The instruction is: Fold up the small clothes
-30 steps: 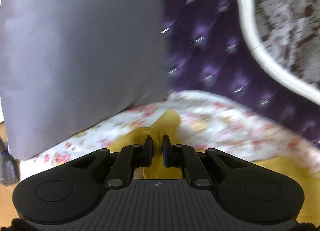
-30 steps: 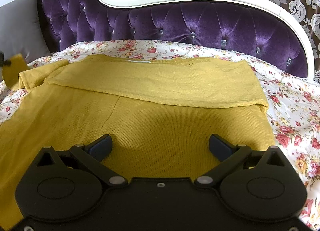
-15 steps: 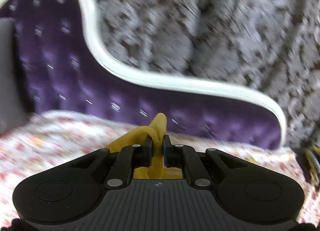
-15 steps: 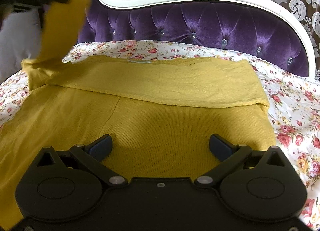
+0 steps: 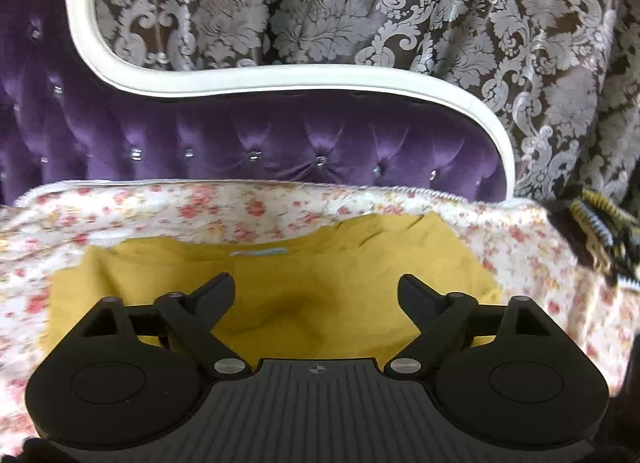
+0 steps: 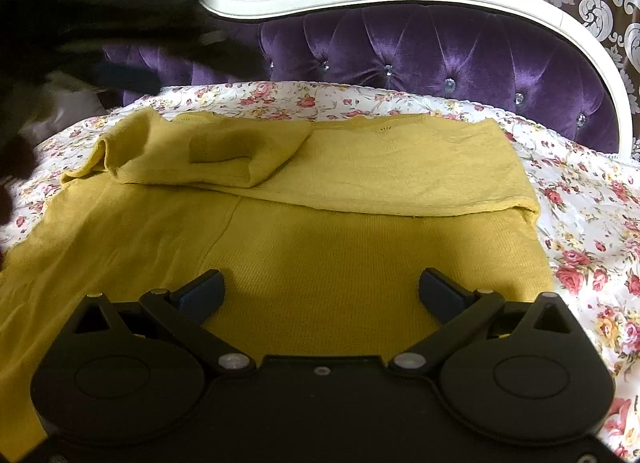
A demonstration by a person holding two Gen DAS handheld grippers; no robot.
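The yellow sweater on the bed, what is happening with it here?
A person with a gripper in each hand is folding the yellow sweater on the floral bedspread. The far edge is folded toward the middle, and a sleeve lies across that fold. The left gripper is opening just above the sweater, with nothing between its fingers. The right gripper hovers open over the near part, holding nothing.

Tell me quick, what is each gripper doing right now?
Left gripper: jaws opening, nothing between them; the yellow sweater lies below.
Right gripper: open, holding nothing, over the sweater.
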